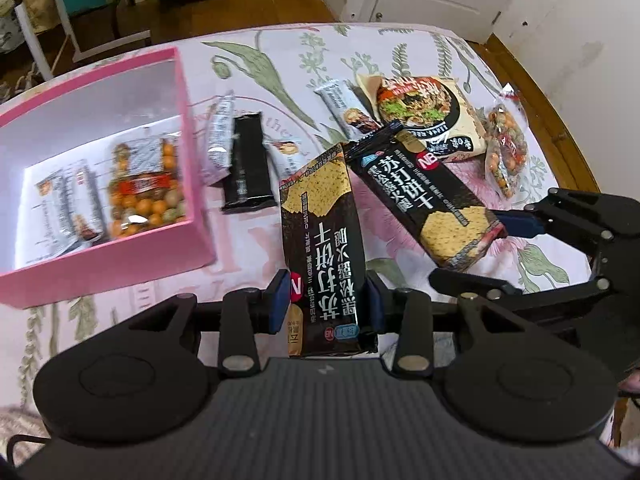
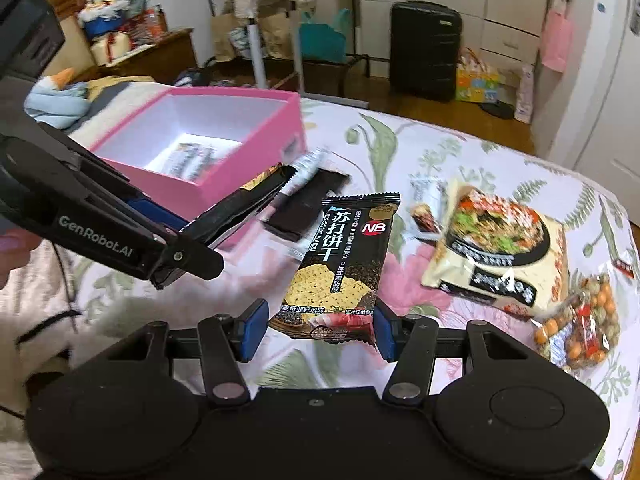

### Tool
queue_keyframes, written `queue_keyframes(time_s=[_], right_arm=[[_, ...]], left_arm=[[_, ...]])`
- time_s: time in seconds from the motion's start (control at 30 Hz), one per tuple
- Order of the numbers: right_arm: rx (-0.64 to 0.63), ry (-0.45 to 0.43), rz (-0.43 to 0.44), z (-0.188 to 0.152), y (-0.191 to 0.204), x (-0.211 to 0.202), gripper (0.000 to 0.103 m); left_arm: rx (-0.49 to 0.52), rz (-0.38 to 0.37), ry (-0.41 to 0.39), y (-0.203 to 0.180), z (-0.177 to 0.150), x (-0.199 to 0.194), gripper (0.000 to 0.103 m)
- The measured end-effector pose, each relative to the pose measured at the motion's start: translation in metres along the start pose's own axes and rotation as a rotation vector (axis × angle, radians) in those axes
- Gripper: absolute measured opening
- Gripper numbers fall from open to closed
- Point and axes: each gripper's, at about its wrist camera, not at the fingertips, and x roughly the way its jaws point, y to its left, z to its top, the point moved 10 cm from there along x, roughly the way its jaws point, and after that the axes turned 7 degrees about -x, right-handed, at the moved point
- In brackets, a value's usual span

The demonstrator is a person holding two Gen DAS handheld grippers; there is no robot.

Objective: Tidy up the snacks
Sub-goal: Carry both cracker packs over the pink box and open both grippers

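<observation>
Left wrist view: the left hand-held gripper is clamped on a black cracker packet at bottom centre, its blue pads pressing both long edges, the packet's far end pointing up-frame. The pink box sits at left, already holding a bag of coated nuts and a small sachet. At right, the right hand-held gripper pinches the end of a second cracker packet.

Right wrist view: that second packet stands between the right gripper's pads, jaws about half open and closed on its lower end. The table carries a noodle bag and another nut bag at right. Such packets look light, crinkly and slippery (crackers inside probably snap easily), so gripping across the sealed edges seems safest.
</observation>
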Motion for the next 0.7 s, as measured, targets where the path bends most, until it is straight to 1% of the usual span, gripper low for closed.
queue_keyframes(time_s=[0.1,0.2,0.4,0.53,0.7], right_arm=[[-0.037,-0.024,0.018,0.014,0.012,-0.008,0.059],[-0.076,-0.058,0.043,0.033,0.027,-0.012,0.059],[-0.136,-0.119,0.105,0.08,0.062,-0.002,0.059],[-0.178,-0.149,0.157,0.113,0.086,0.015,0.059],[-0.194,-0.131,0.214,0.154,0.106,0.059,0.059]], left_arm=[[-0.015,0.01,-0.017,0.014,0.001,-0.02,0.038],[-0.032,0.029,-0.051,0.029,0.004,-0.039,0.038],[-0.085,0.062,-0.115,0.065,0.017,-0.068,0.038],[-0.126,0.125,-0.168,0.101,0.035,-0.08,0.038],[-0.205,0.162,-0.186,0.157,0.059,-0.076,0.038]])
